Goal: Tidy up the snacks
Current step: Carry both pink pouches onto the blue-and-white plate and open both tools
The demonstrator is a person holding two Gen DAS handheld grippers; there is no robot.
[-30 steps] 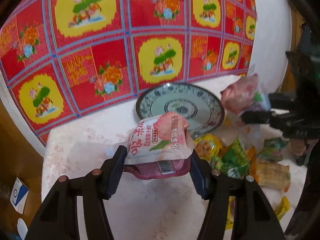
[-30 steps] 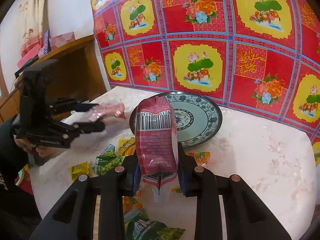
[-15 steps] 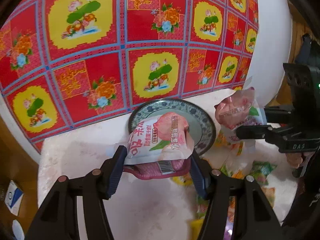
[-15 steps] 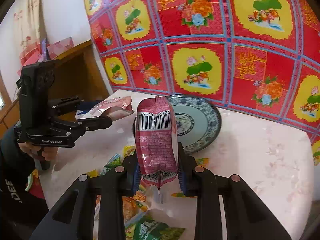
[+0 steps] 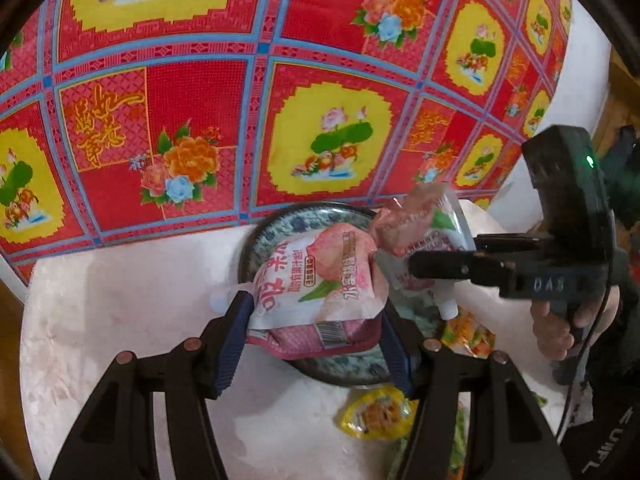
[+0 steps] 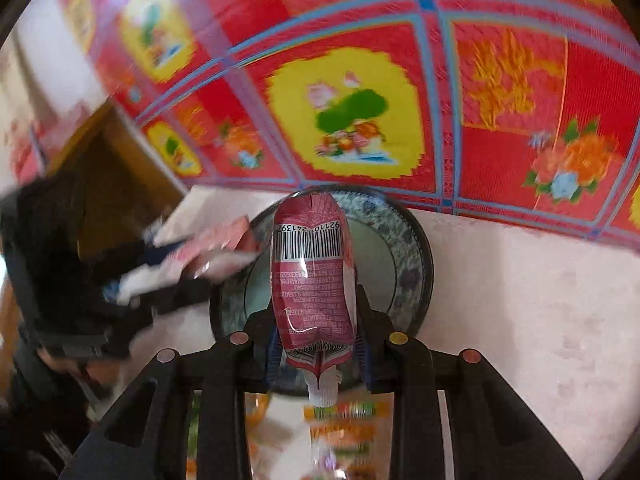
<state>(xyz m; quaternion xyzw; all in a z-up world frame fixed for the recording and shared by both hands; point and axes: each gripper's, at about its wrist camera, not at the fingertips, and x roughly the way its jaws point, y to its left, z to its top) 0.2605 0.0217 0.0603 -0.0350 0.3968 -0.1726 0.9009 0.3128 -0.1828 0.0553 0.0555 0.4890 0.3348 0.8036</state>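
Note:
My left gripper (image 5: 316, 320) is shut on a pink peach jelly pouch (image 5: 320, 280), gripped across its width and lying flat over the blue patterned plate (image 5: 264, 236). My right gripper (image 6: 318, 344) is shut on a second pink pouch (image 6: 312, 272), which stands on edge with its barcode up and its white spout towards the camera, above the same plate (image 6: 416, 264). In the left wrist view the right gripper (image 5: 416, 252) comes in from the right, and its pouch (image 5: 416, 220) almost touches mine. The right wrist view is blurred; the left gripper (image 6: 180, 276) shows there at the plate's left rim.
A red and yellow floral cloth (image 5: 320, 140) hangs behind the pale table (image 5: 120, 300). Loose wrapped snacks lie in front of the plate: a yellow one (image 5: 376, 412) and an orange one (image 5: 466, 334). A wooden cabinet (image 6: 120, 176) stands beyond the table's left end.
Both grippers have carried their pouches forward to the plate and closer together; the pouches now hang over it, nearly touching. Neither grip has changed.

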